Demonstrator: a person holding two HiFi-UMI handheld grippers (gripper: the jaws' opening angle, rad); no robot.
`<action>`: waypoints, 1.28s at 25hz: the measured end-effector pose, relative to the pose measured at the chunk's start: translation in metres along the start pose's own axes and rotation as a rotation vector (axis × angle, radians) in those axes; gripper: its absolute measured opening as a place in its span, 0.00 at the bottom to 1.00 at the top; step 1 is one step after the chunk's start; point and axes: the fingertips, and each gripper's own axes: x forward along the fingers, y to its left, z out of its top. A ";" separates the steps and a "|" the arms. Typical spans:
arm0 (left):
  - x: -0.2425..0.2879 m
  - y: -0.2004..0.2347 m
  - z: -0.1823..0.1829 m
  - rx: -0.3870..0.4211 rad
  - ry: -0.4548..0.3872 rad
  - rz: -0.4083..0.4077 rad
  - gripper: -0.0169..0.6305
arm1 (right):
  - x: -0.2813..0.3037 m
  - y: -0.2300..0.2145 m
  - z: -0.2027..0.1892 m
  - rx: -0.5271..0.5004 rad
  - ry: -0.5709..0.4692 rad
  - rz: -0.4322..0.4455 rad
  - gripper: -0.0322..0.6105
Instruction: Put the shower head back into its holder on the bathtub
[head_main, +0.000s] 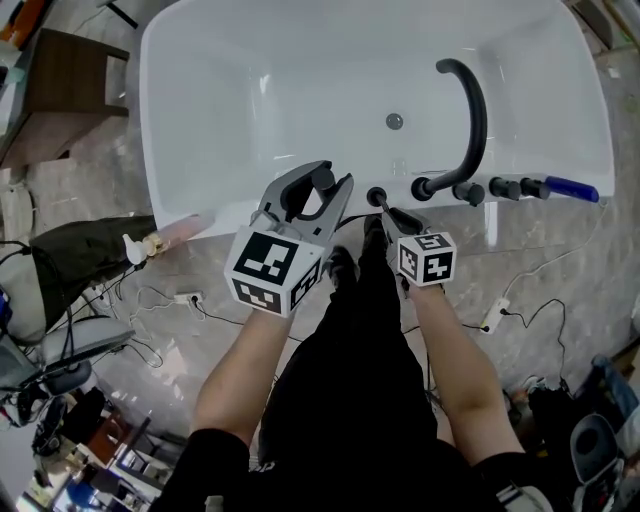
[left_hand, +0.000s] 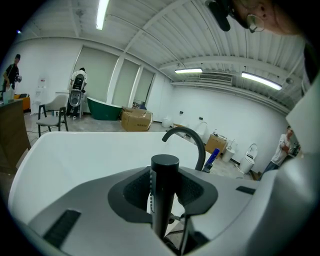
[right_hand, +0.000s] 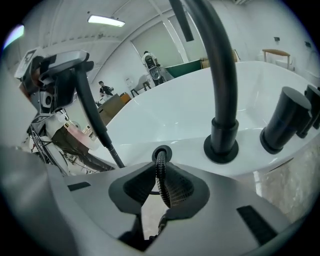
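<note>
The left gripper has its jaws about half closed on the black shower head, and the pads press on the handle from both sides. In the left gripper view the handle stands upright between the jaws, with its flat end on top. The right gripper is closed on the ribbed hose, just at the place where the hose comes out of the holder. The holder is a dark ring on the near rim of the bathtub, to the left of the curved faucet. In the head view it lies between the two grippers, near the tip of the left one and a little to its right. The right gripper is the nearer one to it. In the right gripper view the handle hangs left of the ring and leans, apart from it. I judge that the lower end of the handle must come over the ring, with its long axis in line with the hole, while the loose hose goes back down.
</note>
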 end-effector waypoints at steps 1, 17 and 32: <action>0.001 0.001 -0.001 -0.001 0.002 0.001 0.23 | 0.004 0.002 0.002 -0.002 0.007 0.000 0.16; 0.013 0.005 -0.034 -0.006 0.048 0.004 0.23 | 0.020 0.009 -0.066 -0.017 0.042 0.057 0.38; 0.023 0.002 -0.062 -0.012 0.073 0.002 0.23 | 0.057 -0.020 -0.110 -0.049 0.052 -0.025 0.36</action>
